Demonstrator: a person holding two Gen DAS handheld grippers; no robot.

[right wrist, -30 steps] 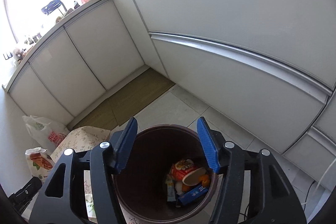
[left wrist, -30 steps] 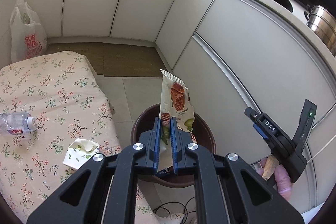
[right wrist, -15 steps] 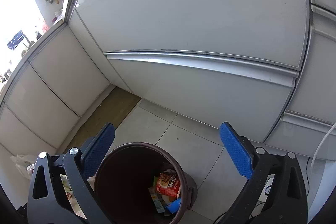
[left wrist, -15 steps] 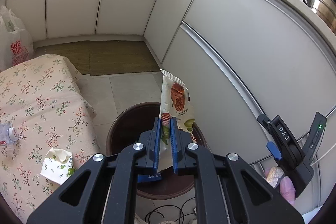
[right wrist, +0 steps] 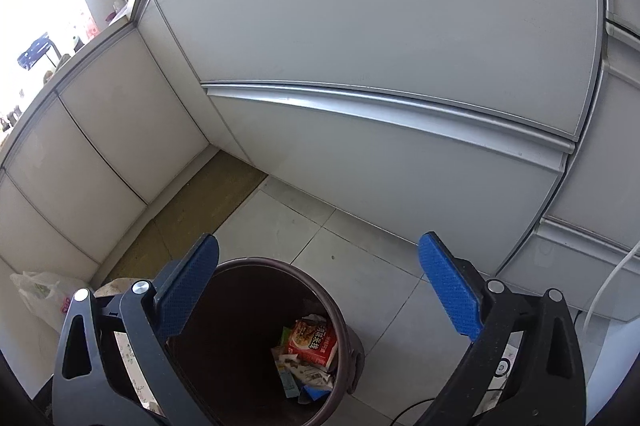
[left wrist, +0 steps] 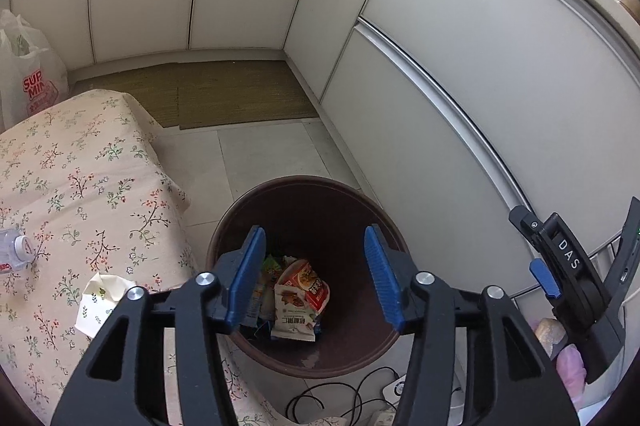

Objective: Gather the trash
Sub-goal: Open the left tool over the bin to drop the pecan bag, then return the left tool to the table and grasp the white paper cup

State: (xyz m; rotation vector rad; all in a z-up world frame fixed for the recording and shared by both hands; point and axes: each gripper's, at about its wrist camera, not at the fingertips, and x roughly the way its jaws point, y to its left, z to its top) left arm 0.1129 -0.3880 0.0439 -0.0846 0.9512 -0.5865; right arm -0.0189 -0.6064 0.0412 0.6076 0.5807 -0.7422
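My left gripper (left wrist: 314, 266) is open and empty above the dark brown trash bin (left wrist: 320, 194) on the floor. A nut snack packet (left wrist: 294, 310) lies inside the bin on other wrappers (left wrist: 308, 286). A crumpled white paper (left wrist: 100, 302) and a clear plastic bottle (left wrist: 14, 254) lie on the floral tablecloth (left wrist: 80, 186) to the left. My right gripper (right wrist: 320, 286) is open and empty, held to the right of the bin (right wrist: 340, 310); it also shows at the right edge of the left wrist view (left wrist: 568, 266). The bin's wrappers (right wrist: 312, 346) show in the right wrist view.
White cabinet fronts (left wrist: 460, 106) run close behind and right of the bin. A woven mat (left wrist: 232, 94) lies in the corner. A white plastic shopping bag (left wrist: 28, 78) stands at the far left. Black cables (left wrist: 340, 398) lie on the floor in front of the bin.
My left gripper has opened and let go of the snack packet, which now lies in the bin. My right gripper has opened wider and swung away to the right.
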